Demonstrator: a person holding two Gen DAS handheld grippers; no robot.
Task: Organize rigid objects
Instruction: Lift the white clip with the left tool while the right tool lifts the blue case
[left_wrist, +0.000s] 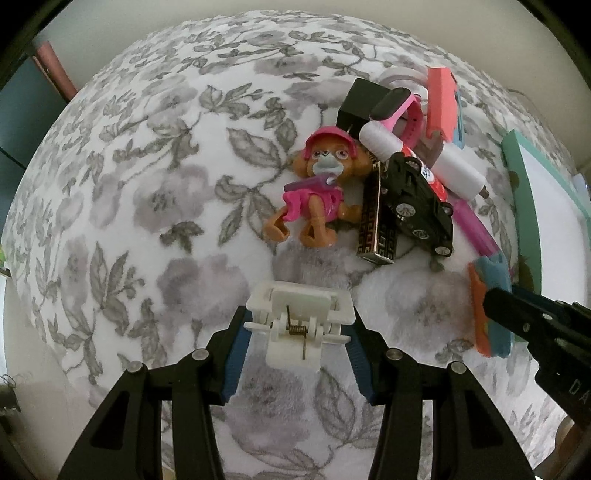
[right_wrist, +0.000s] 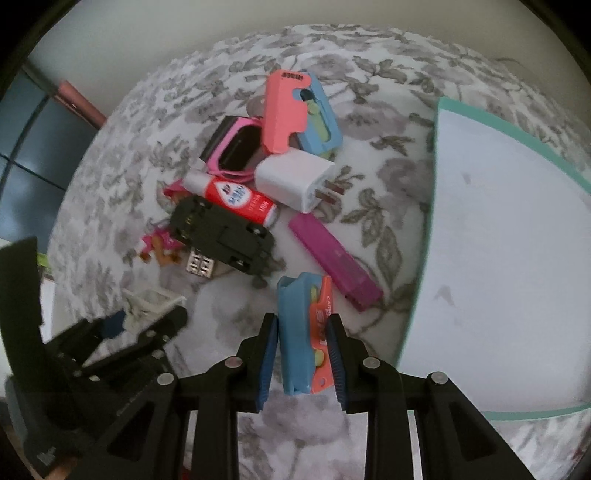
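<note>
My left gripper (left_wrist: 299, 328) is shut on a white plastic clip (left_wrist: 301, 321), held just above the floral blanket (left_wrist: 147, 184). My right gripper (right_wrist: 303, 332) is shut on a blue and orange cutter (right_wrist: 304, 332), which also shows in the left wrist view (left_wrist: 489, 306). Beyond lies a pile: a pink-capped dog figure (left_wrist: 317, 188), a black toy car (left_wrist: 417, 199), a patterned dark box (left_wrist: 376, 218), a red and white tube (right_wrist: 231, 197), a white charger (right_wrist: 295, 179), a purple stick (right_wrist: 336, 258), a pink watch (right_wrist: 236, 147) and a pink and blue cutter (right_wrist: 299, 114).
A white board with a teal border (right_wrist: 509, 240) lies on the blanket right of the pile. A dark cabinet (right_wrist: 29, 155) and a wall stand at the far left. The left gripper shows in the right wrist view (right_wrist: 140, 325), lower left.
</note>
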